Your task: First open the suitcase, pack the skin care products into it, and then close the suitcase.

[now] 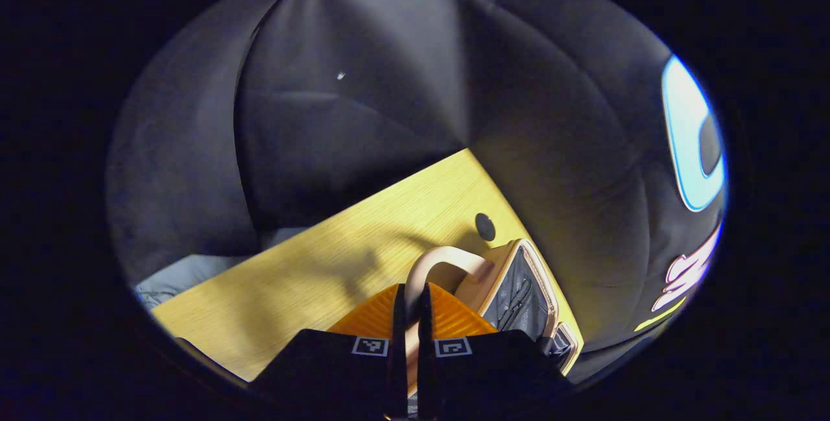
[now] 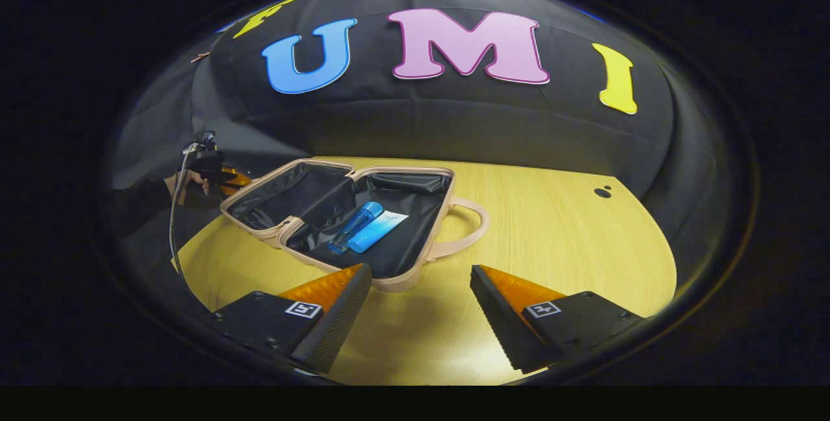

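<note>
Left tool: in the left gripper view we see our left tool (image 1: 410, 307) with its two fingers drawn almost together, only a thin slit between them. The slit lines up with the near end of the suitcase handle (image 1: 441, 264), but we cannot tell whether the fingers press on it.

Right tool: in the right gripper view our right tool (image 2: 420, 291) stands wide open above the counter (image 2: 551, 233), its fingers well apart and holding nothing.

Suitcase: the suitcase (image 2: 389, 278) lies open on the counter just ahead of the right tool and a little to its left. Both halves are spread flat and show dark lining. Its looped handle juts from the side facing the right tool's right finger (image 2: 496, 298).

Skin care products: a blue bottle (image 2: 355, 225) and a blue-and-white tube (image 2: 379, 229) lie side by side, touching, in the half of the suitcase nearer the right tool.

Far side: beyond the suitcase, at the left of the right gripper view, we see a hand (image 2: 185, 186) holding the other tool at the far half's edge.

Left tool's outlook: just past its fingertips the handle arches up, and to the right of it one lined half of the suitcase shows edge-on.

Counter: pale wood, with a small dark round hole (image 1: 485, 227) ahead of the left tool beyond the handle.
</note>
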A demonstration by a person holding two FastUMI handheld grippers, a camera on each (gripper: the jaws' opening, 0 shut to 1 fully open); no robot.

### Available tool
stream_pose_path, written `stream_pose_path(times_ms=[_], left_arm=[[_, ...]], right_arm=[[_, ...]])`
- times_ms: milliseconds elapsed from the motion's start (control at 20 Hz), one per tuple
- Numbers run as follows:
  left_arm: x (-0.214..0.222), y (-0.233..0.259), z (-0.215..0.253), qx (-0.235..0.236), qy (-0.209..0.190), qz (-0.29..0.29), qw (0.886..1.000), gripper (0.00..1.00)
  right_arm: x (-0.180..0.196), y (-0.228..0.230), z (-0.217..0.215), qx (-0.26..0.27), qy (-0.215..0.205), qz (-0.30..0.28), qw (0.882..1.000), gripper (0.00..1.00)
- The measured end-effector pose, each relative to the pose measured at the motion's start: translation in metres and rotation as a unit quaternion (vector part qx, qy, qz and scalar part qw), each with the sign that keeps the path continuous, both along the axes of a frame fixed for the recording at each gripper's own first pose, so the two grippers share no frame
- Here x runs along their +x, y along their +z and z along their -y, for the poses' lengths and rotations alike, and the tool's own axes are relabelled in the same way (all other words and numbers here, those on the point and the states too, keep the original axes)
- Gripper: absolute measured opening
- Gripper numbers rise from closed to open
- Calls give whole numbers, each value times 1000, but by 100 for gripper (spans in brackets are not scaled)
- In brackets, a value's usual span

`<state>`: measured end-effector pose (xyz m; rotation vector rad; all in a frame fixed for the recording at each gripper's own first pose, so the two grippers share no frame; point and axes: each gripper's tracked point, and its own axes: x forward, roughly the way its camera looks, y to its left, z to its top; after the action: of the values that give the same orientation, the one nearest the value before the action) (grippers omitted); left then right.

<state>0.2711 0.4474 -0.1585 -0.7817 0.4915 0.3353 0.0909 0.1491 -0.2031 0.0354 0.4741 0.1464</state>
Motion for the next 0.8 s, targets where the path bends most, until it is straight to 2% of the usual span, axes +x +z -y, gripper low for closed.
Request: stream_pose_path(times_ms=[50,150,200,250,350,600,800], left_arm=[[-5,25,4,19,-3,14,1000,10],[-17,83,32,69,-16,51,996,7],[-22,113,52,96,-27,72,992,10],[-28,143,75,120,-42,90,988,6],[-47,197,124,157,-75,125,977,6],[-69,242,285,209,-120,178,954,6],[-68,222,419,160,-168,183,955,6]], right_arm=[[0,5,5,-4,1,4,1000,98],[-2,18,17,-4,0,11,1000,98],[-2,24,24,-1,-2,16,1000,97],[-3,30,33,1,-5,17,1000,97],[-3,38,51,7,-13,20,1000,97],[-6,66,95,-4,-25,52,998,97],[-9,82,122,7,-28,63,998,97]])
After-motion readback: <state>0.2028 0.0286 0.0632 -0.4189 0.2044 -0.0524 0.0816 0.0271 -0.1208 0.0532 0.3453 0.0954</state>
